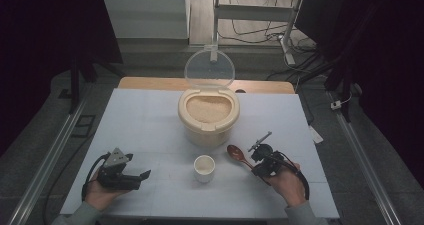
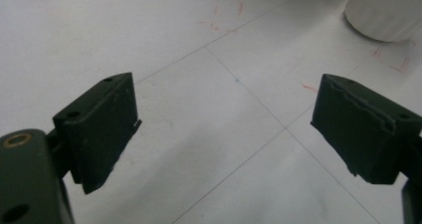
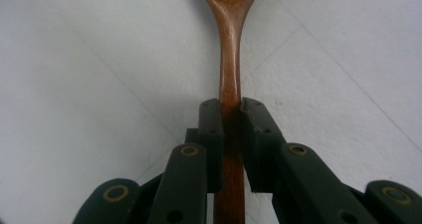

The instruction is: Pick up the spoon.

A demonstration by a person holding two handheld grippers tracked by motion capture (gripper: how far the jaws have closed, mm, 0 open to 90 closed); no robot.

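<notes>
Beige round plastic bin, clear lid up, holds rice; small white cup stands before it. Right gripper pinches the brown wooden spoon beside the cup; left gripper jaws spread.

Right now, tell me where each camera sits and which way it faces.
High view: above the person's side, looking forward and down on the table; shows both hands, left tool, right tool.
Left gripper view: on the left tool, looking along open jaws at the table and cup.
Right gripper view: on the right tool, its jaws shut on the wooden spoon.
Shared: high and right gripper views show the spoon.
</notes>
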